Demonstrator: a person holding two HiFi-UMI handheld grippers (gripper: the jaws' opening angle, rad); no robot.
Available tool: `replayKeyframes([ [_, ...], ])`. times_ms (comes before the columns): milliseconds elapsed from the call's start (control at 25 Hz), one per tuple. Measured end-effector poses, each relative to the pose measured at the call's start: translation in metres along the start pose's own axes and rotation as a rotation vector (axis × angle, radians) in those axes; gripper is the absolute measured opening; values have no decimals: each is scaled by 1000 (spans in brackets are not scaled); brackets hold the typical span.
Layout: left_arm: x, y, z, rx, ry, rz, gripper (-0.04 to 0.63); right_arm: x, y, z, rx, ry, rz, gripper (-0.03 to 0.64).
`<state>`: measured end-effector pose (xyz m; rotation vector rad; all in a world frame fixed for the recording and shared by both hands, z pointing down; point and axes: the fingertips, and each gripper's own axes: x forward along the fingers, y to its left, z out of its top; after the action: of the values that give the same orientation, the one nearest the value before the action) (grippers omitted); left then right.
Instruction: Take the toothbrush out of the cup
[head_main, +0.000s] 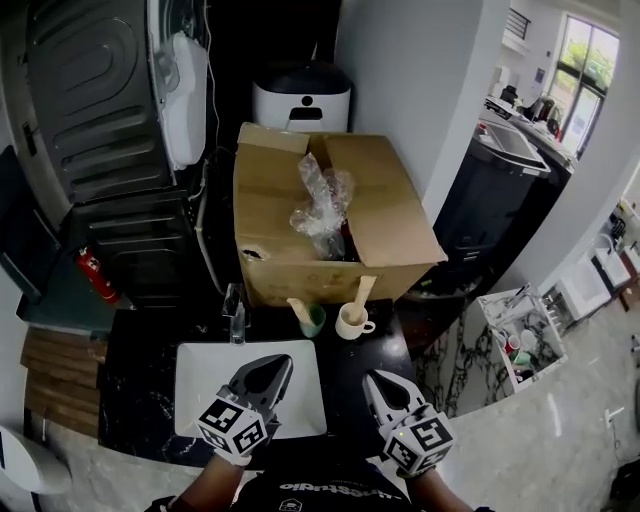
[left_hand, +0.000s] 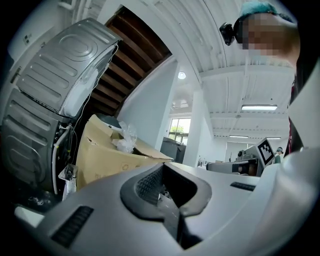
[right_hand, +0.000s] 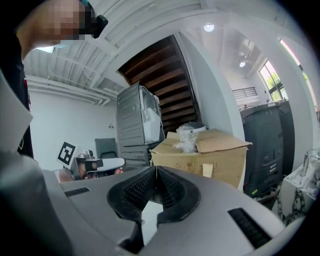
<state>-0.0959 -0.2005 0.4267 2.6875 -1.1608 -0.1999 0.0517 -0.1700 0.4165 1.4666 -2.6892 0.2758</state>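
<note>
Two grippers sit lowest in the head view, side by side at the near edge of the black counter (head_main: 140, 390). The left gripper (head_main: 272, 372) is over the white sink (head_main: 200, 400). The right gripper (head_main: 385, 388) is over the dark top. Each gripper's own view shows its jaws pressed together with nothing between them.

Only the head view shows the cups. A green cup (head_main: 314, 322) and a white cup (head_main: 351, 324) stand side by side behind the sink, just in front of the cardboard box (head_main: 385, 215). A pale toothbrush (head_main: 365, 292) leans in the white cup, and a second brush (head_main: 299, 309) leans in the green cup. Both are apart from the grippers.

The gripper views see the box from the side, with a plastic bag (right_hand: 186, 137) on top. The left gripper view alone shows a bright window (left_hand: 177, 131).
</note>
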Motion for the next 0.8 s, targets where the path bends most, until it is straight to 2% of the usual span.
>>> replayKeyframes([
  [320,23,5,-1,-14,-2,-17,15,17,-28,4,14,-41,-28,40],
  [640,48,2,-8,-12,21,-5,15,42,-68,2,-13,-31,-22,41],
  [800,56,0,-11,-6,23,13,15,60,-90,-11,-6,-4,-11,84],
])
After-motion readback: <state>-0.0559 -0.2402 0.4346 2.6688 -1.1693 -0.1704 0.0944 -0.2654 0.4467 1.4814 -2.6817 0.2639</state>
